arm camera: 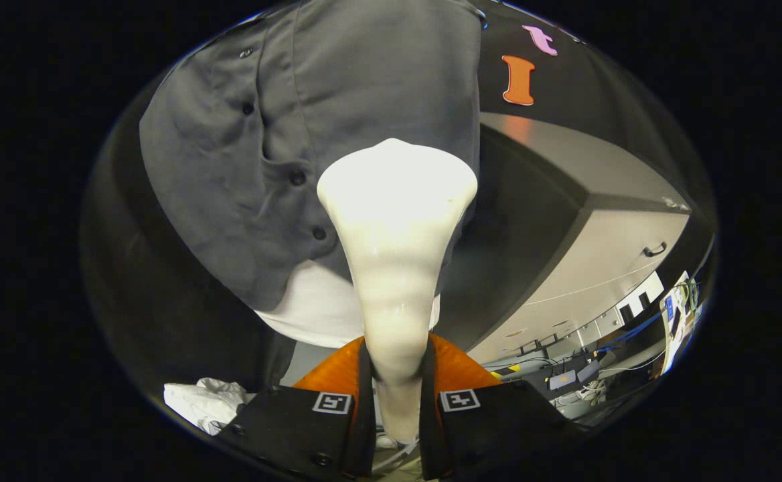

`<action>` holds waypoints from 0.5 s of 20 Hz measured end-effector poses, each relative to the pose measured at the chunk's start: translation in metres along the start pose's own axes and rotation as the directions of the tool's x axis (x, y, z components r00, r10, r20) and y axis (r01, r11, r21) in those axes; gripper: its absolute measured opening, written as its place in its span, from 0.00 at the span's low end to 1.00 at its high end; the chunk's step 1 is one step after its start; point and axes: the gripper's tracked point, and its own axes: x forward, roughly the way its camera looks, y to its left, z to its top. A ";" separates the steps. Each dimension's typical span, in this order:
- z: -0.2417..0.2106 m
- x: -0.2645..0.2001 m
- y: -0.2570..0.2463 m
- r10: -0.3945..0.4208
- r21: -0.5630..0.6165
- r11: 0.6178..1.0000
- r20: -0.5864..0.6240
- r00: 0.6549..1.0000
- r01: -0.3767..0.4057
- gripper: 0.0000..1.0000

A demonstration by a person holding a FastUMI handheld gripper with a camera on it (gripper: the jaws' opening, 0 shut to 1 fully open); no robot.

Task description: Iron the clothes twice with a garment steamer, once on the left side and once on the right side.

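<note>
The gripper (pixel 396 402) was closed on the garment steamer (pixel 396 221): both fingers pressed against the narrow handle section, one on each side, with no visible gap. The steamer extended forward from the fingers and widened into its flared head, which stood directly ahead of them.

The shirt (pixel 310 134), a grey buttoned garment, hung beyond the steamer head. The head lay over the shirt's lower part, just beside the button placket (pixel 297 178), on the panel to the right of the buttons as seen from the gripper. Whether the head was touching the fabric or standing just off it could not be determined, since the head hid the contact zone. A white layer (pixel 317 311) showed below the grey hem. A crumpled white cloth (pixel 207 402) lay low down beside the fingers, and a grey cabinet (pixel 605 254) stood off to the other side.

Progress assessment: the steamer was in hand and presented to the garment, so the pick-up step was complete. The fabric beside the buttons showed creases. How many of the two passes were complete could not be established; at least part of the ironing probably remained.
</note>
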 end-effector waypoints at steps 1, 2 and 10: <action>0.013 -0.013 0.004 0.004 0.001 1.000 0.024 1.000 -0.004 0.34; 0.025 -0.025 0.009 0.010 -0.002 1.000 0.049 0.999 -0.010 0.34; 0.123 -0.114 0.068 0.056 -0.082 0.996 0.229 0.972 -0.038 0.34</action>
